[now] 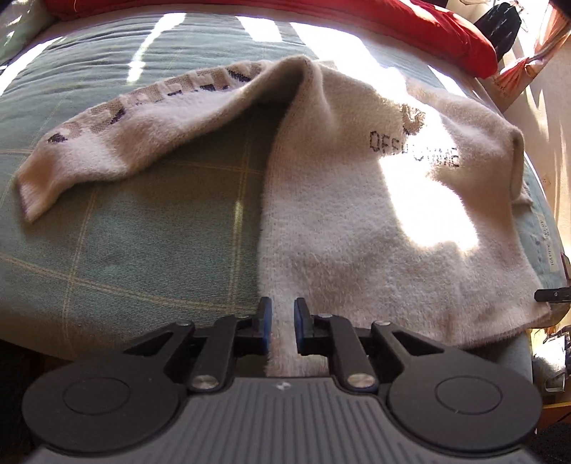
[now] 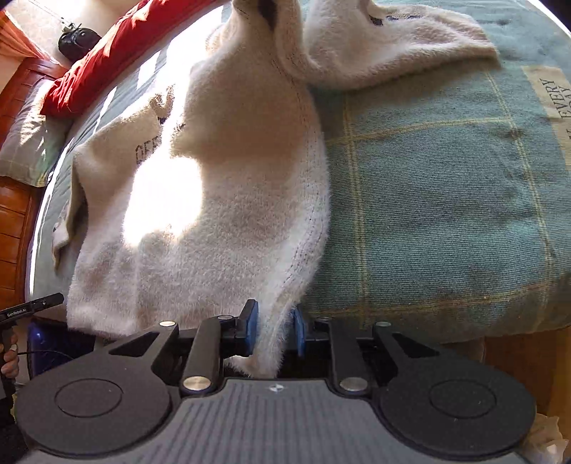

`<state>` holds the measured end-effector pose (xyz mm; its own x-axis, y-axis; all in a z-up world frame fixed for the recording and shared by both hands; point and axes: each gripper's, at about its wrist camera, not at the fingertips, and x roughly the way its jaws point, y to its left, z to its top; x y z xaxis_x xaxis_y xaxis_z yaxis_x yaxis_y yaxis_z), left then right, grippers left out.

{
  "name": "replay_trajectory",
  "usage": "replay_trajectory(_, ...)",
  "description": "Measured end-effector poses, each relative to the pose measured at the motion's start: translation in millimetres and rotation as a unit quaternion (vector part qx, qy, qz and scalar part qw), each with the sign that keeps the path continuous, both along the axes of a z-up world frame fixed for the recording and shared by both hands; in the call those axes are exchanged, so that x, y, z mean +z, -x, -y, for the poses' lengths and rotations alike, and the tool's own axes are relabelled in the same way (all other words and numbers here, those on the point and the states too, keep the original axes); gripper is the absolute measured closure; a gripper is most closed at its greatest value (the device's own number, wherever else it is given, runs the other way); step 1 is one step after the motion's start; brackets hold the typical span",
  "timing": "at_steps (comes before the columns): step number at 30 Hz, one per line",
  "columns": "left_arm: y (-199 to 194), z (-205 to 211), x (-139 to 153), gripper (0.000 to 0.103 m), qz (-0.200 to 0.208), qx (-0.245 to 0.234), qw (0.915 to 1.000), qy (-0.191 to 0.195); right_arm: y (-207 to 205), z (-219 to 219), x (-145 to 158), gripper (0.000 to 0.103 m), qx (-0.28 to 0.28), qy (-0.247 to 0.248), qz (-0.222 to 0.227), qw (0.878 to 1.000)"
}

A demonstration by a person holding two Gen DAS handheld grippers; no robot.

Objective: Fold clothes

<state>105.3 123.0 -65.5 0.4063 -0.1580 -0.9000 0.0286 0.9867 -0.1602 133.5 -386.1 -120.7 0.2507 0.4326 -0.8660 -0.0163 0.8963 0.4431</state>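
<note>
Both claws, left (image 1: 282, 326) and right (image 2: 273, 333), pinching sweater (image 1: 357, 214) hem at bed (image 1: 125, 232) edge, apparently for folding; sleeve (image 1: 107, 142) spread left.

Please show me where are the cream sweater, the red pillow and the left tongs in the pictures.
cream sweater (image 1: 357, 221): left wrist view, on the flat body panel.
red pillow (image 1: 410, 25): left wrist view, on its long front edge.
left tongs (image 1: 282, 321): left wrist view, between the blue pads, on the gripped hem.
</note>
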Motion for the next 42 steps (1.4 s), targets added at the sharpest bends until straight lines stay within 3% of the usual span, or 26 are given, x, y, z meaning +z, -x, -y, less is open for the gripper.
replay_trajectory(5,-24,22,35,0.07,0.069,-0.046,0.9959,-0.036,-21,-14,36,0.075,0.022,0.011,0.063,0.998)
replay_trajectory(8,-48,54,37,0.059,0.099,-0.092,0.9898,-0.044,-42,-36,55,0.068,0.053,0.019,0.107,0.993)
replay_trajectory(9,-56,66,32,0.054,0.104,-0.11,0.9874,-0.047,-48,-47,55,0.059,0.066,0.018,0.115,0.991)
replay_trajectory(10,-63,79,22,0.052,0.107,-0.125,0.9846,-0.058,-54,-60,50,0.057,0.08,0.017,0.12,0.989)
replay_trajectory(16,-71,122,-57,0.052,0.076,-0.196,0.9704,-0.118,-61,-124,-11,0.057,0.175,0.12,0.159,0.964)
replay_trajectory(19,-49,100,-76,0.05,0.073,-0.196,0.9712,-0.113,-41,-107,-20,0.05,0.184,0.121,0.153,0.963)
replay_trajectory(21,-34,75,-77,0.038,0.07,-0.18,0.9768,-0.093,-29,-95,-26,0.047,0.189,0.122,0.149,0.963)
replay_trajectory(23,-15,57,-77,0.034,0.056,-0.17,0.9805,-0.081,-16,-84,-32,0.044,0.195,0.123,0.146,0.962)
replay_trajectory(25,3,45,-76,0.034,0.055,-0.173,0.9801,-0.08,-3,-73,-39,0.036,0.2,0.124,0.142,0.961)
replay_trajectory(29,7,39,-66,0.033,0.027,-0.16,0.982,-0.096,14,-57,-38,0.036,0.208,0.131,0.137,0.96)
replay_trajectory(33,-16,64,-35,0.032,0.099,-0.168,0.9772,-0.085,-3,-87,-16,0.036,0.226,0.134,0.179,0.948)
replay_trajectory(37,-64,101,-23,0.029,0.157,-0.173,0.9703,-0.061,-33,-139,-3,0.035,0.259,0.117,0.232,0.93)
replay_trajectory(42,-98,132,-57,0.028,0.135,-0.165,0.9739,-0.078,-66,-195,-30,0.034,0.269,0.104,0.219,0.932)
